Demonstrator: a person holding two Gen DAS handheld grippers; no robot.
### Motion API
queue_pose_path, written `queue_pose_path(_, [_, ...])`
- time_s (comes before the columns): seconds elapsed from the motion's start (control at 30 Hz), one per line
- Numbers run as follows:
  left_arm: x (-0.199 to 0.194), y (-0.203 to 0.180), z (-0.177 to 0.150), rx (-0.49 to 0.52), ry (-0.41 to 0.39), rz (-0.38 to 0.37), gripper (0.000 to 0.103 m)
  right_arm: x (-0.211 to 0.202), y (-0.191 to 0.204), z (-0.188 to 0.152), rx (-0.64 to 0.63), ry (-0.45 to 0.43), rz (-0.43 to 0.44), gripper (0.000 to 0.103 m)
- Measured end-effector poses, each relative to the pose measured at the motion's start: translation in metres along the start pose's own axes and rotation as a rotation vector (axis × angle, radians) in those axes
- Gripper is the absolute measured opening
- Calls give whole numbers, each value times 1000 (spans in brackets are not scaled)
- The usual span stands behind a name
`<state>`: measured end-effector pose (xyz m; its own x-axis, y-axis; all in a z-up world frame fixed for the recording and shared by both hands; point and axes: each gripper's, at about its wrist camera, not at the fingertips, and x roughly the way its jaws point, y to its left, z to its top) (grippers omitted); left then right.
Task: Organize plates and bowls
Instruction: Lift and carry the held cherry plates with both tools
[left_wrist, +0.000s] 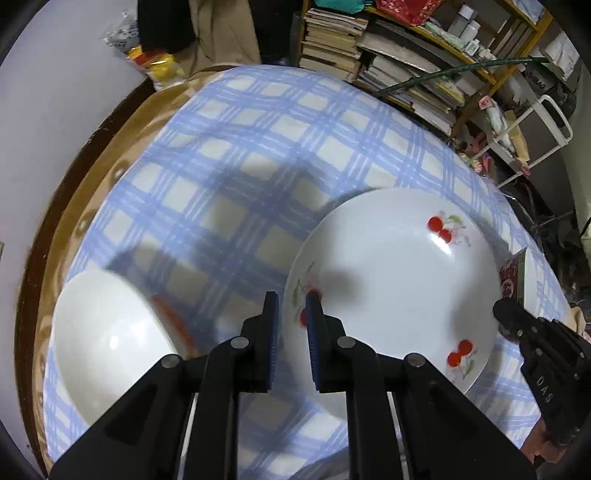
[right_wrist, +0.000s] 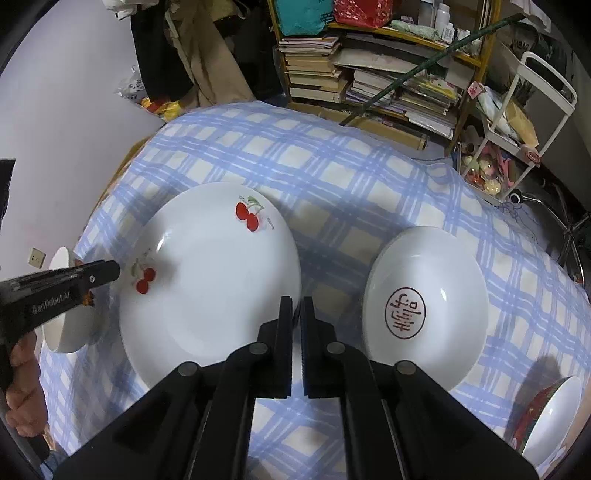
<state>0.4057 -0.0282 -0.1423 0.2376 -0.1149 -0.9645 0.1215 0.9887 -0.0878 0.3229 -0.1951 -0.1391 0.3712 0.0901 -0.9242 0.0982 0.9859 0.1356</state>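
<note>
A large white plate with red cherries (left_wrist: 399, 280) (right_wrist: 210, 280) lies on the blue checked tablecloth (left_wrist: 236, 155). My left gripper (left_wrist: 292, 299) has its jaws on either side of the plate's left rim, clamped on it. My right gripper (right_wrist: 297, 302) is shut on the plate's right rim. A white bowl (left_wrist: 107, 343) (right_wrist: 64, 321) sits left of the plate. A white plate with a red seal mark (right_wrist: 424, 306) lies to the right. A bowl with a red patterned outside (right_wrist: 550, 417) (left_wrist: 513, 277) is at the far right.
The table's brown edge (left_wrist: 48, 236) curves along the left. Shelves stacked with books (right_wrist: 369, 74) and a white cart (right_wrist: 517, 140) stand behind the table. A lilac wall (right_wrist: 55, 110) is on the left.
</note>
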Motion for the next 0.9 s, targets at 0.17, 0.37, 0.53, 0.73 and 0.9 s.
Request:
queue_pose_path(0.17, [23, -7, 10, 27, 54, 25, 16, -1, 1, 6, -29, -13, 31, 1])
queue_pose_path(0.37, [29, -10, 12, 41, 64, 25, 18, 6, 7, 13, -94, 15, -4, 1])
queue_pose_path(0.53, [29, -20, 10, 96, 91, 74, 18, 16, -2, 23, -68, 37, -10, 5])
queue_pose_path(0.73, [27, -23, 5, 116, 86, 88, 17, 26, -4, 31, -72, 69, -47, 9])
queue_pose_path(0.9, [27, -15, 3, 73, 62, 55, 15, 35, -5, 36, -63, 103, -12, 9])
